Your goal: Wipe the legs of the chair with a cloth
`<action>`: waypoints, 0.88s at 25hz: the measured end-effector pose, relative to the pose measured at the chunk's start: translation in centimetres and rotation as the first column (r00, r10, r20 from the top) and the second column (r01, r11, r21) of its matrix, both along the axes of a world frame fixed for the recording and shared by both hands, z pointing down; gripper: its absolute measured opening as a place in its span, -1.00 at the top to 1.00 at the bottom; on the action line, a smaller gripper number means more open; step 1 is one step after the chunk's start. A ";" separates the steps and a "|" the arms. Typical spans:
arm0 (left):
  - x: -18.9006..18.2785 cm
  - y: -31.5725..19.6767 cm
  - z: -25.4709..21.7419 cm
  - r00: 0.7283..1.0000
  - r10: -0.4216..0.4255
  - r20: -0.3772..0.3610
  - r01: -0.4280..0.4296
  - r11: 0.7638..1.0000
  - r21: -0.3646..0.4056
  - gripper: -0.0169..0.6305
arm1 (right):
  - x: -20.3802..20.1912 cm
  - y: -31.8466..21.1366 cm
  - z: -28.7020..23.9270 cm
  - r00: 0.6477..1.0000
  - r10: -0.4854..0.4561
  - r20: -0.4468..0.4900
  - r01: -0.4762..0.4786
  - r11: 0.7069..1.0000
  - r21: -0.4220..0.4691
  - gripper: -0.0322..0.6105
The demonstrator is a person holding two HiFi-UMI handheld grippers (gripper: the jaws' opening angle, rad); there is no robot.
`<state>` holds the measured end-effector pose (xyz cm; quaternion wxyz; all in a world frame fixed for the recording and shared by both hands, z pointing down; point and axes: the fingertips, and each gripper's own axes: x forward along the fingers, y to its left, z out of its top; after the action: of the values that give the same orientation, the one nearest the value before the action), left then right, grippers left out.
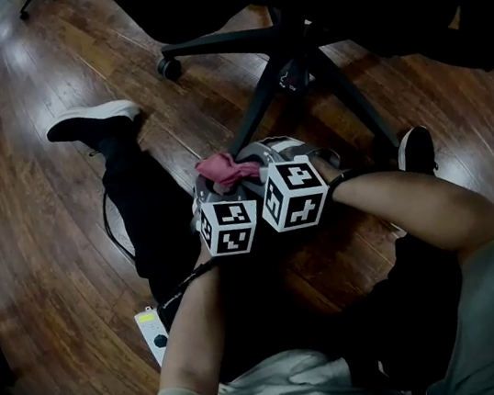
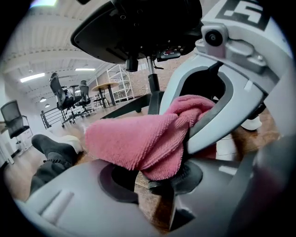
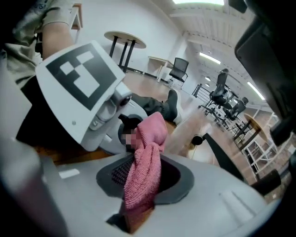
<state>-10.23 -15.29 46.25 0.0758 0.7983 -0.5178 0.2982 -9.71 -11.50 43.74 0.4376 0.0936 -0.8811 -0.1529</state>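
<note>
Spanning both tools, the pink cloth (image 1: 222,168) is clamped in the narrow jaws of the left gripper (image 2: 172,170) and the right gripper (image 3: 138,203), just beside the chair leg (image 1: 258,111).

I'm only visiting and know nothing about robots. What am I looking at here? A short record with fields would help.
setting: a person sits on the wooden floor in front of a black office chair
item held: pink cloth, bunched
left gripper: shut on the cloth
right gripper: shut on a hanging strip of the same cloth
chair leg: just beyond the cloth; whether they touch cannot be told
</note>
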 end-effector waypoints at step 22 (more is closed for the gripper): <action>3.2 -3.0 -1.1 0.990 0.120 0.071 -0.122 0.992 0.022 0.34 | 8.7 0.0 -0.3 0.993 0.097 -0.061 -0.105 0.984 -0.144 0.63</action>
<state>-7.05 -18.33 45.19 0.0288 0.8183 -0.4746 0.3230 -1.02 -11.50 43.47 0.4741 0.1016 -0.8720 -0.0674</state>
